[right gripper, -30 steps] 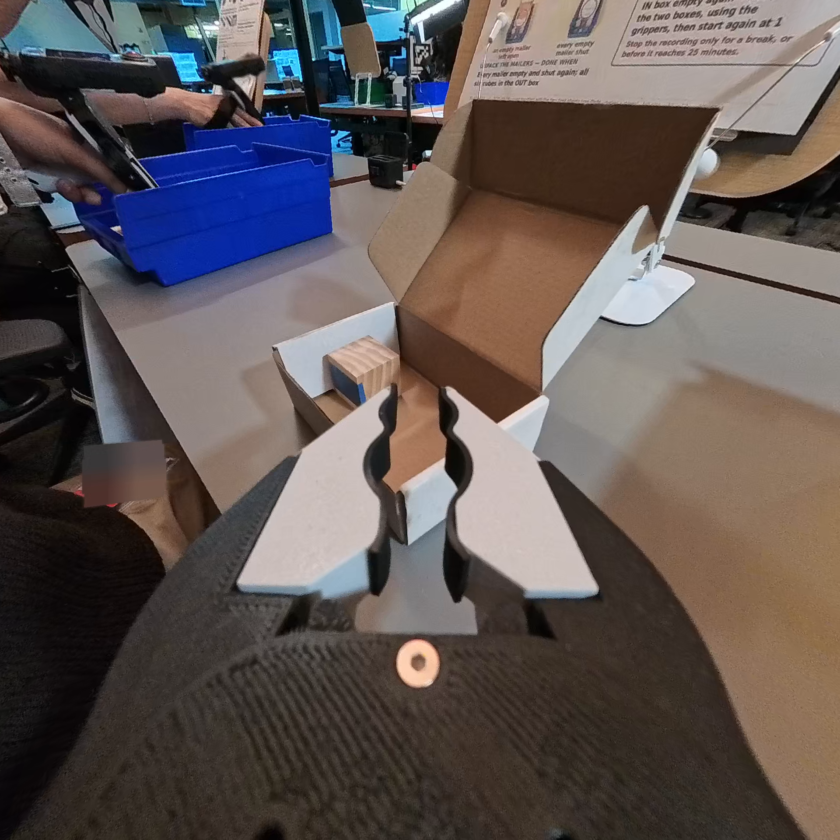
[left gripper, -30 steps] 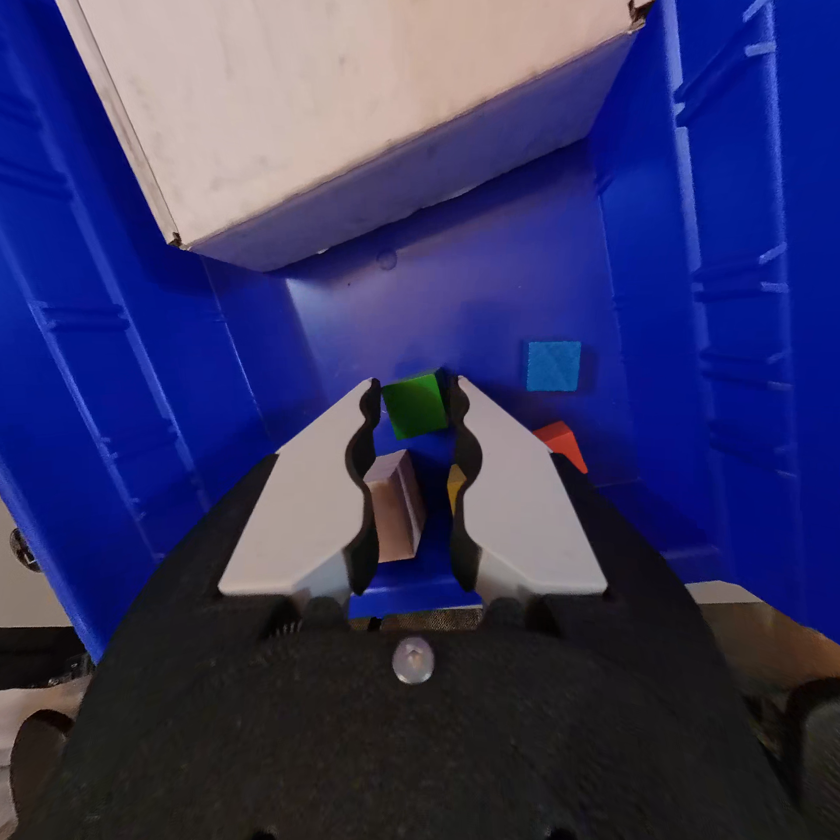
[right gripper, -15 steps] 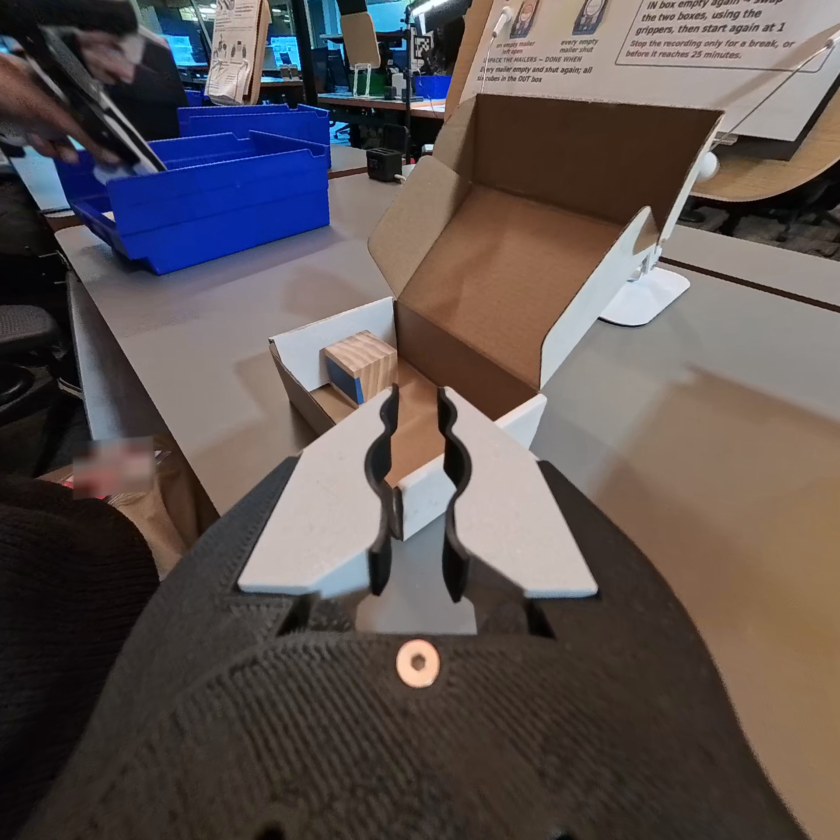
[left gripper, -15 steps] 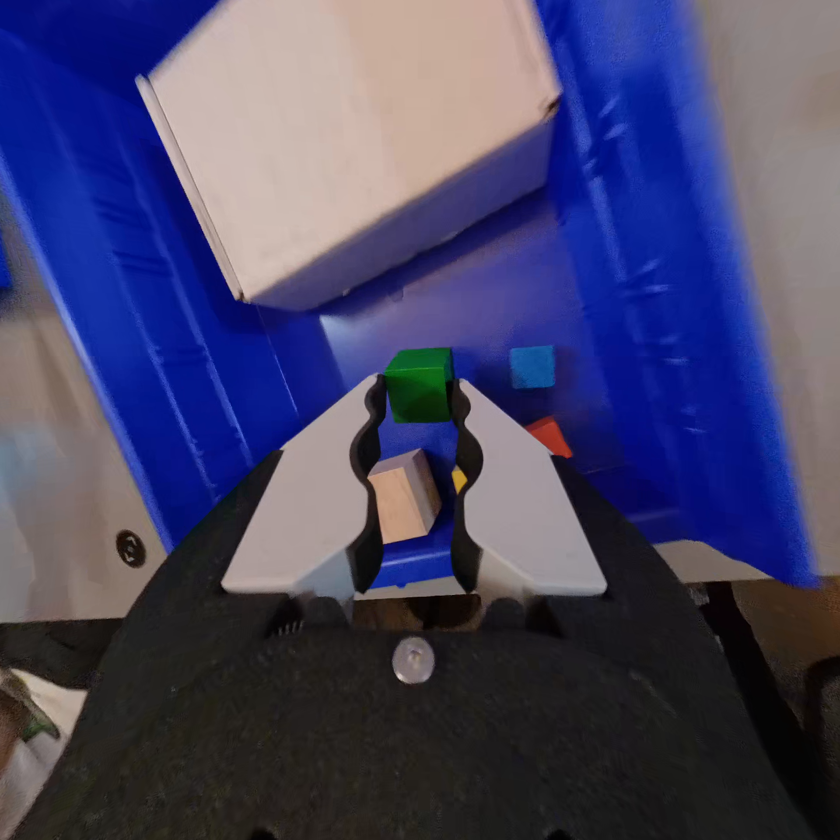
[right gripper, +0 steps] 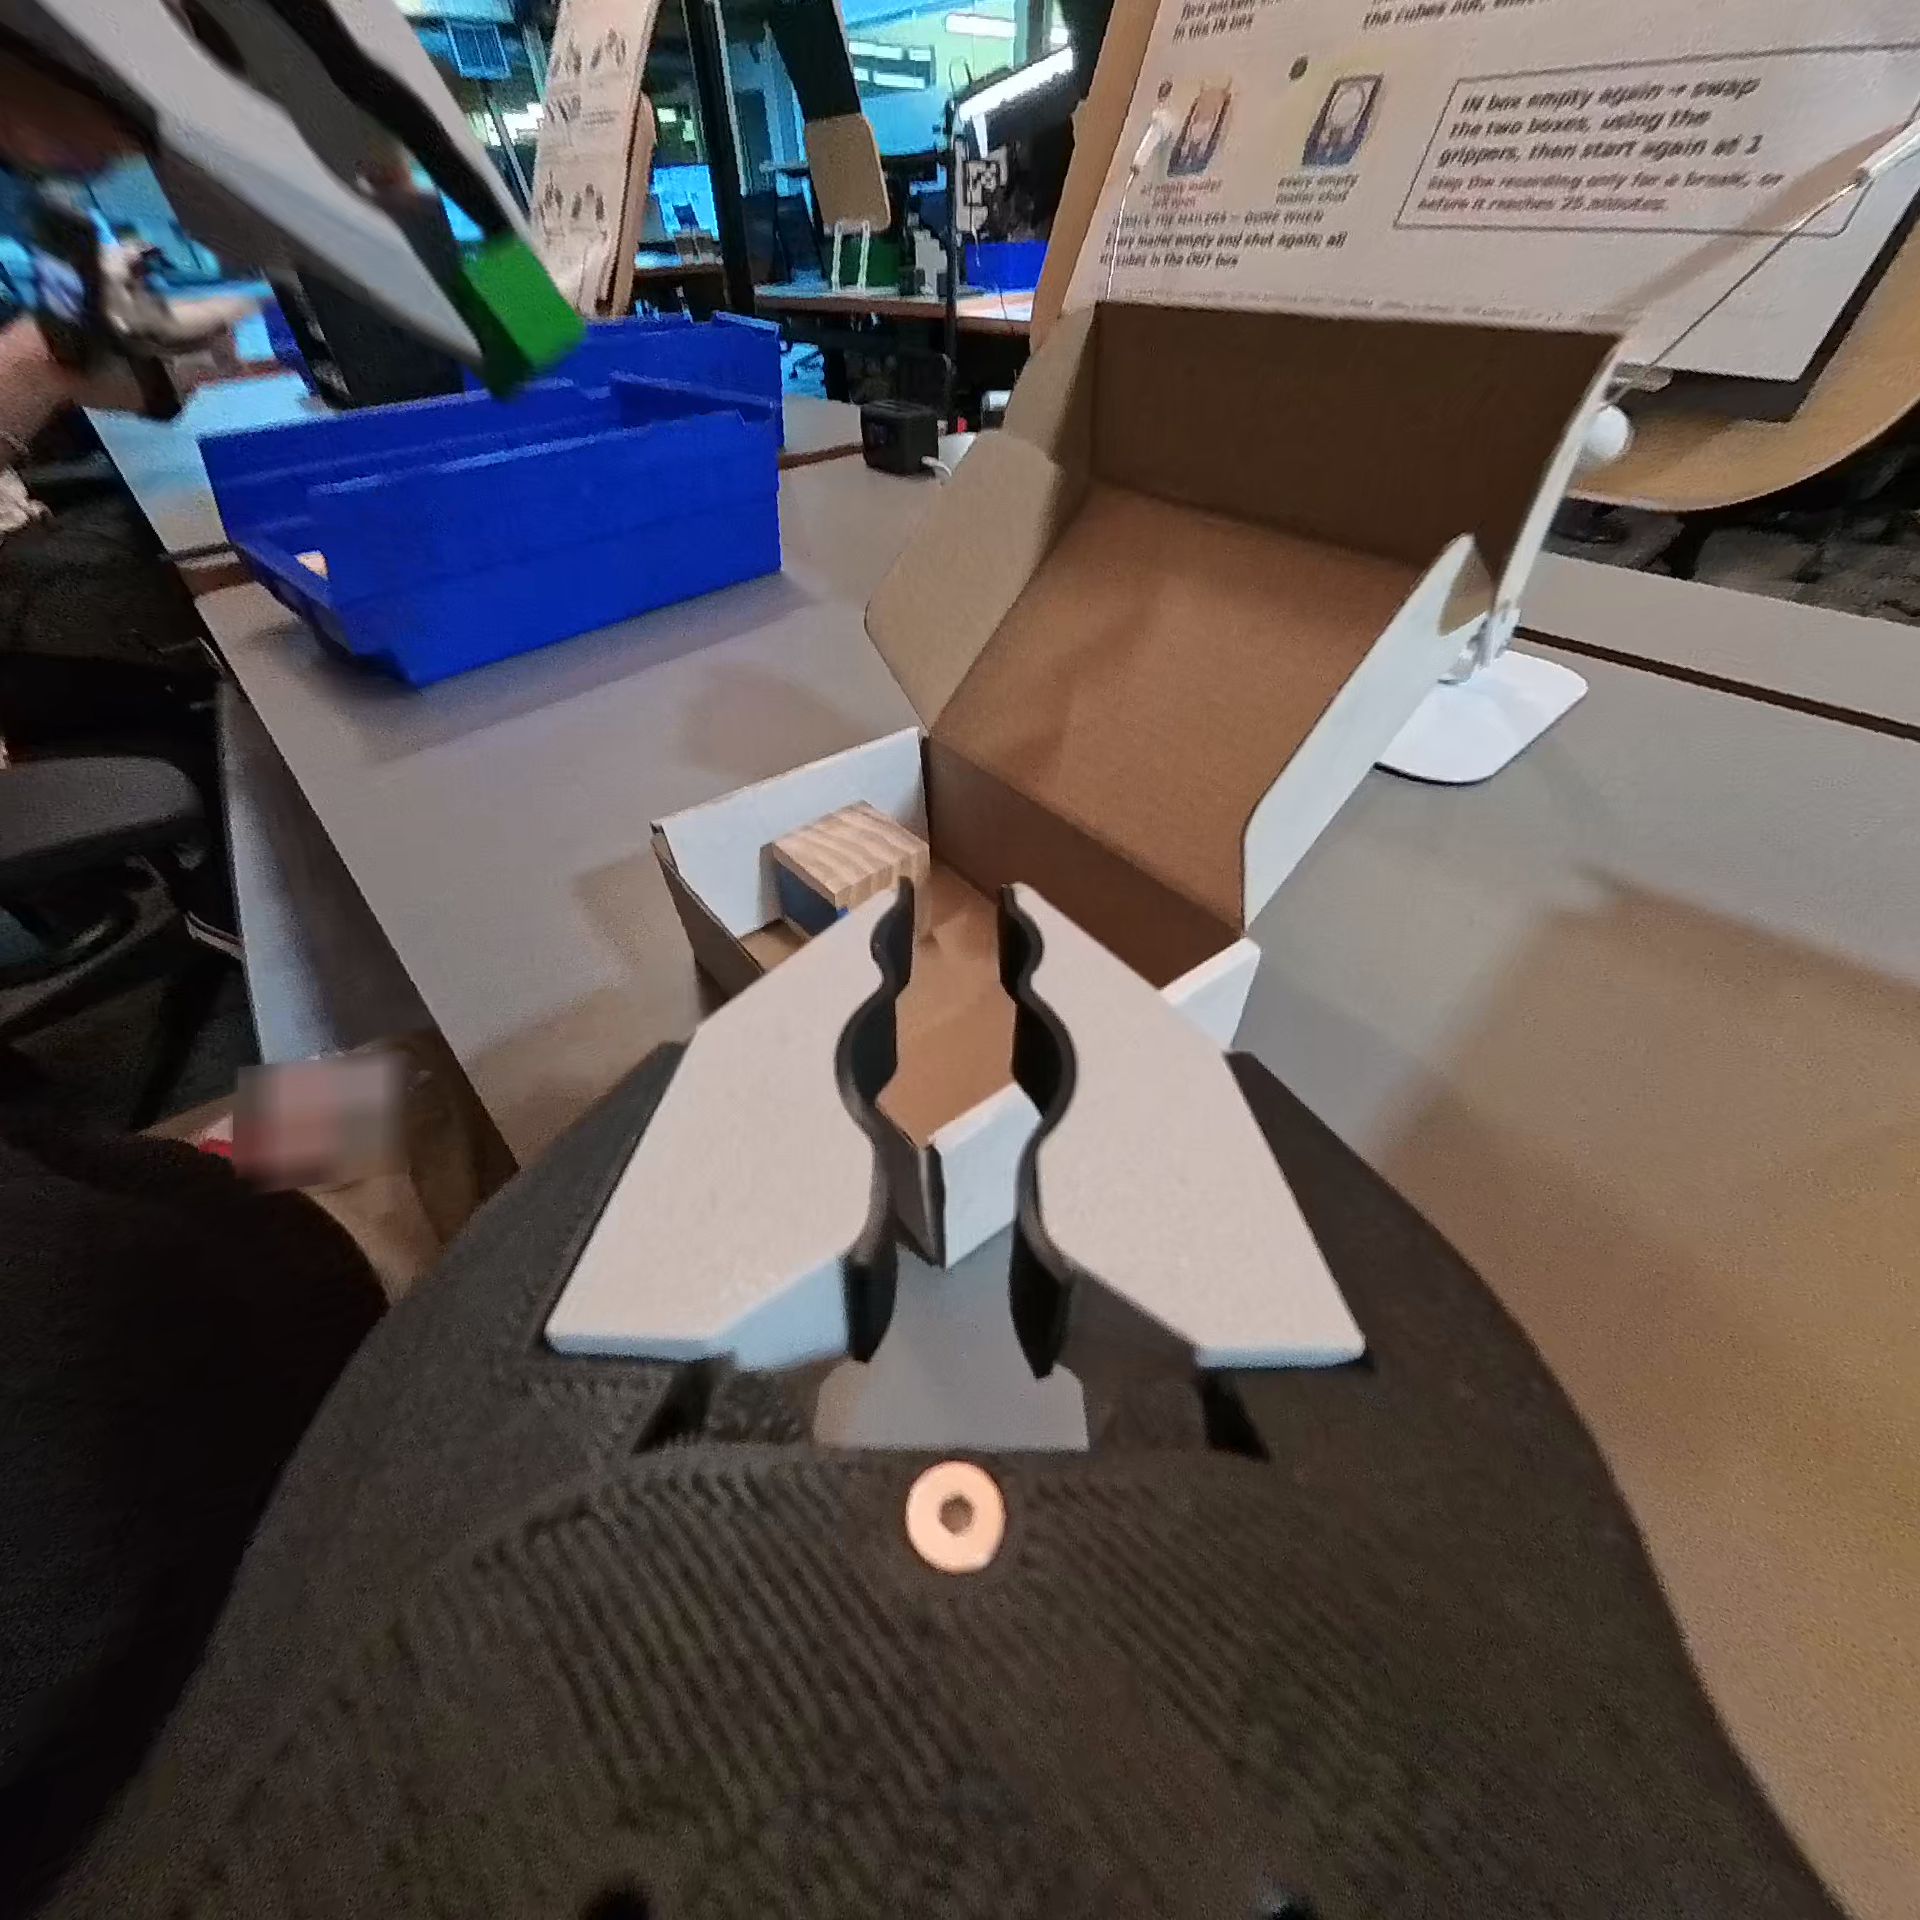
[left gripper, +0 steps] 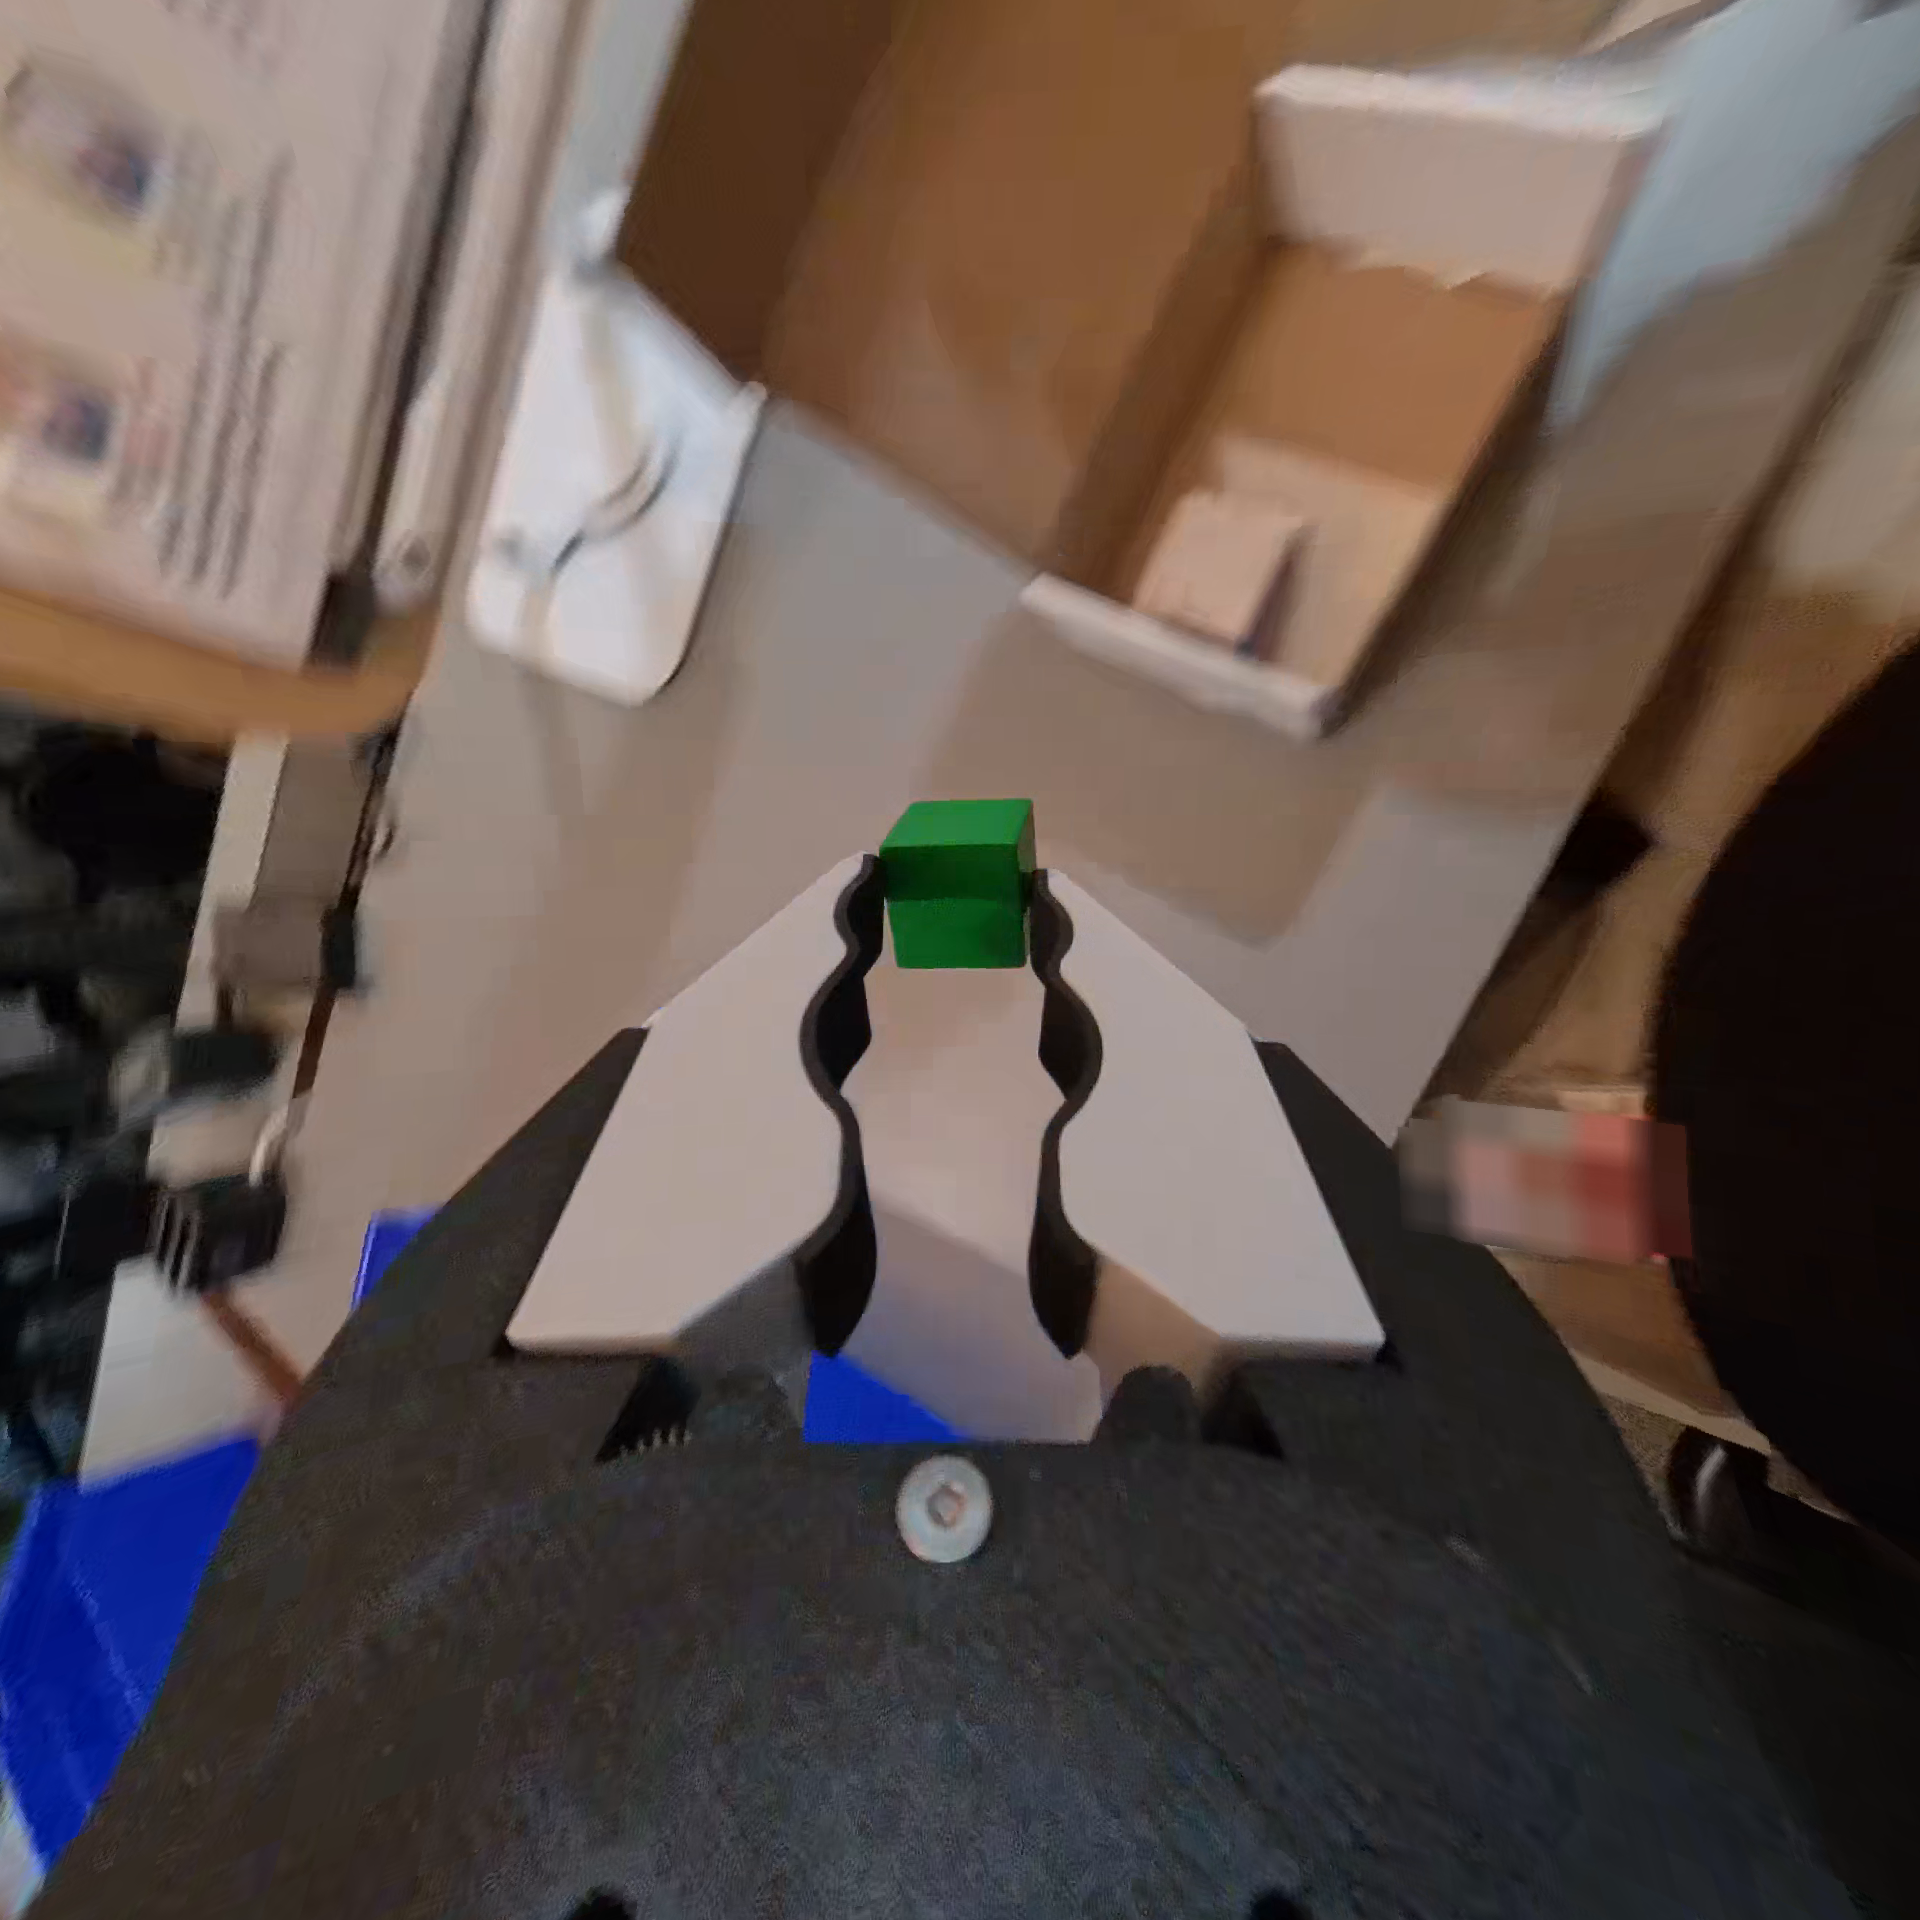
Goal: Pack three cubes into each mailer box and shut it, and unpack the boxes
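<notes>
A: Left gripper [left gripper: 956, 883] status?

B: Clamped on one green cube [left gripper: 957, 896] at the fingertips, held in the air above the grey table [right gripper: 1558, 1039]. Left wrist view is motion-blurred.

A: Right gripper [right gripper: 956, 914]?

B: Jaws a narrow gap apart, gripping nothing. The near front corner of the mailer box [right gripper: 1132, 748] sits between the fingers; can't tell if they touch it.

A: Containers, biggest first?

B: Blue bins [right gripper: 499, 520] at the far left of the table, stacked or nested, count unclear. Contents mostly hidden; a bit of something pale shows at the left end. Then one mailer box, white outside, brown inside, lid standing open.

A: What's in the mailer?

B: One wooden cube [right gripper: 847, 862] with a blue side face, in the left rear corner of the tray. Rest of the visible floor is bare.

A: Cube count?

B: Two in view: one green, held; one wood, boxed.
</notes>
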{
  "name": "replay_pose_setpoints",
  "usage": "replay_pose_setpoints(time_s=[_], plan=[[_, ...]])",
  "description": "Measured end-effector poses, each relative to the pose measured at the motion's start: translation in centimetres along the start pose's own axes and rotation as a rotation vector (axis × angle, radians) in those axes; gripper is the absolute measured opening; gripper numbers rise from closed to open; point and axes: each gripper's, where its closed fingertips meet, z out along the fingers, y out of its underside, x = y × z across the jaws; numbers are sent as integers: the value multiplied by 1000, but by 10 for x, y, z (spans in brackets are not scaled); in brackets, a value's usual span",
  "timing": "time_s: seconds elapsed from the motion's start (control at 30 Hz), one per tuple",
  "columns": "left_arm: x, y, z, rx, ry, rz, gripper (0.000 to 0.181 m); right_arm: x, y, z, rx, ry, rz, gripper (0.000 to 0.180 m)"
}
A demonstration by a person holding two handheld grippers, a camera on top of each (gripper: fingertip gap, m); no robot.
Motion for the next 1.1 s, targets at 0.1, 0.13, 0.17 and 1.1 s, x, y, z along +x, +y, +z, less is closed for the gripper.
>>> replay_pose_setpoints(time_s=[0.1,0.13,0.17,1.1], plan=[[46,-43,35,8,120,180,27,2,-9,-7,42,-1,47,15],[59,-54,48,3,156,227,27,4,-11,-9,52,1,61,15],[71,-62,61,-9,195,267,27,5,-11,-10,55,1,74,14],[108,-75,162,-106,419,215,47,25,-6,-19,64,6,270,16]])
